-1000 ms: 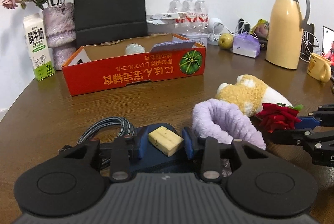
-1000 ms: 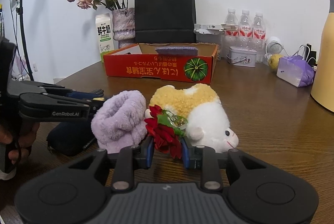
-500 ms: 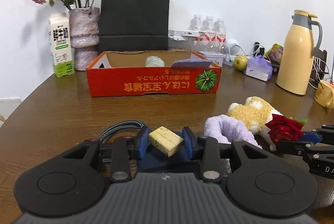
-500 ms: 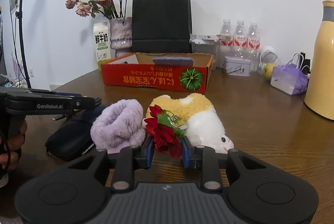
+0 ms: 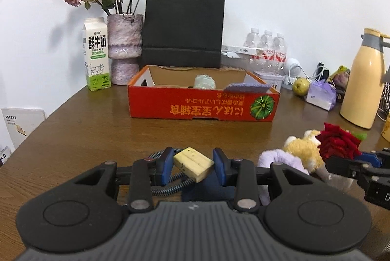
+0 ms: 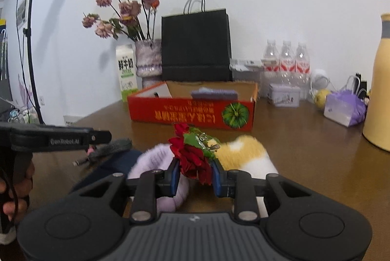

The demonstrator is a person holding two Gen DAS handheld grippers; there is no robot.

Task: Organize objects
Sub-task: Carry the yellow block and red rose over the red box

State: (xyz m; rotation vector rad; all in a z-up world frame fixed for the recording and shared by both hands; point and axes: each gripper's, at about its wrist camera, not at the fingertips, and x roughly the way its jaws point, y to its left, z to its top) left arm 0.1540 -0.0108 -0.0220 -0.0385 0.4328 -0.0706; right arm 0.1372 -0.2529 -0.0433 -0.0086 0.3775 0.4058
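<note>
The left gripper (image 5: 193,164) has its blue fingers (image 5: 165,164) clamped on a pale yellow block (image 5: 192,163), held tilted above a braided cable (image 5: 168,185) and a dark pouch (image 5: 207,185) on the table (image 5: 85,139). The right gripper (image 6: 195,174) pinches a red fabric rose (image 6: 192,158) between its fingers (image 6: 174,174), lifted over a lilac fluffy item (image 6: 158,163) and a yellow-and-white plush toy (image 6: 243,153). Only the left view shows the block and a pale roll (image 5: 205,82) inside the red cardboard box (image 5: 202,107) ahead; only the right view shows the rose's green leaves and metal clip. Both show a purple pad (image 6: 214,94) leaning in the box, with a black paper bag (image 5: 184,29) behind.
</note>
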